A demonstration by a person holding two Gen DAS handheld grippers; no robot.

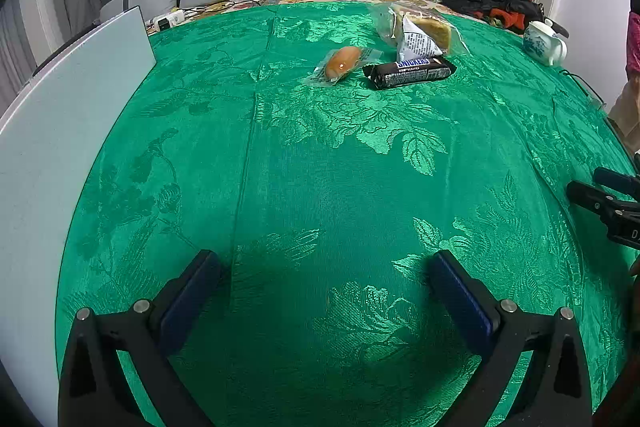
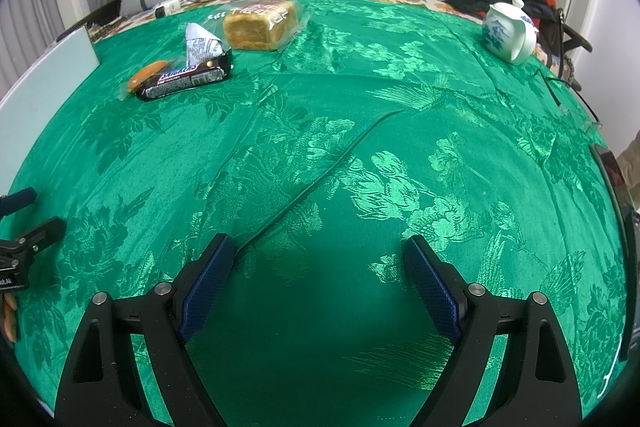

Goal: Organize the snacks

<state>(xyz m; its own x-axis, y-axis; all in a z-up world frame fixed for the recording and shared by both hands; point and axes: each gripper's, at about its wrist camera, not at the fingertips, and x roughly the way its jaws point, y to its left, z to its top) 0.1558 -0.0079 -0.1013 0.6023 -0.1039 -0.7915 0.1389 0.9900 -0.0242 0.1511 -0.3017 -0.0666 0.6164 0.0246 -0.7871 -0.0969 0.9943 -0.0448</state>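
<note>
Nothing gripped yet: left gripper [image 1: 324, 267] and right gripper [image 2: 318, 251] are hovering spread wide, near edge; Snickers [image 1: 410, 73], bun [image 1: 340, 62], cake [image 2: 260, 25] are lying far. Probably approach low, pinch each wrapper mid-body.

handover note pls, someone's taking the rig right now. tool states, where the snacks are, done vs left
Left tool: open, empty, low over the green tablecloth at the near side.
Right tool: open, empty, same height, alongside it.
Snacks sit in a loose cluster at the far side: Snickers bar, wrapped bun to its left, white wrapper behind it, bagged loaf furthest back.
Teapot stands far right, apart from the snacks.
Done: nothing visibly sorted.
Left: all four snacks. No bin or tray is in view, so confirm the target spot first.
</note>
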